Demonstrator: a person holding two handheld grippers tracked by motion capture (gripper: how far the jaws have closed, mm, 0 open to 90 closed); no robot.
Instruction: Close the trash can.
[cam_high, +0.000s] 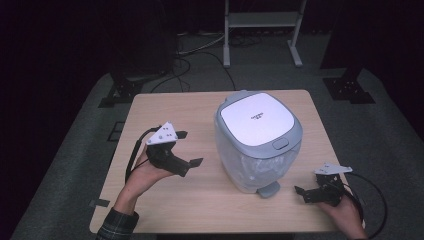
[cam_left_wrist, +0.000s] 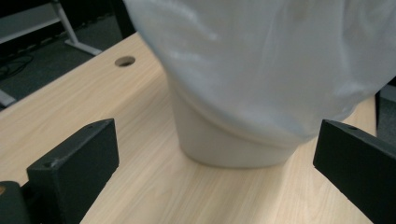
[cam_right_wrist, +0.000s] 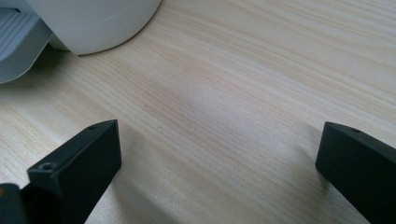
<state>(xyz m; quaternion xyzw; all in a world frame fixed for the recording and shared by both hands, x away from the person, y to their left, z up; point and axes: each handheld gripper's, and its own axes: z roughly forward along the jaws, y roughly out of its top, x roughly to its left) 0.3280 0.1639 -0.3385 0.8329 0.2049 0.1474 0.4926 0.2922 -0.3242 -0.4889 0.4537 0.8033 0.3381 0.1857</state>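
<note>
A white pedal bin (cam_high: 257, 145) with a grey-rimmed lid (cam_high: 257, 118) stands right of the table's middle, its lid down and a clear bag lining it. Its grey pedal (cam_high: 268, 189) faces the near edge. My left gripper (cam_high: 190, 148) is held open to the bin's left, a short gap away, jaws pointing at it. In the left gripper view the bin's bagged body (cam_left_wrist: 261, 60) looms close between my wide-apart jaws (cam_left_wrist: 217, 147). My right gripper (cam_high: 306, 187) stands open low at the bin's near right. The right gripper view has the bin's base (cam_right_wrist: 93, 23) and pedal (cam_right_wrist: 18, 42) at the upper left.
The light wooden table (cam_high: 165, 205) has bare room along its left and near sides. A cable hole (cam_left_wrist: 124, 61) lies in the tabletop beyond the bin. Behind the table are a white metal frame (cam_high: 262, 30), floor cables and black stand feet (cam_high: 350, 87).
</note>
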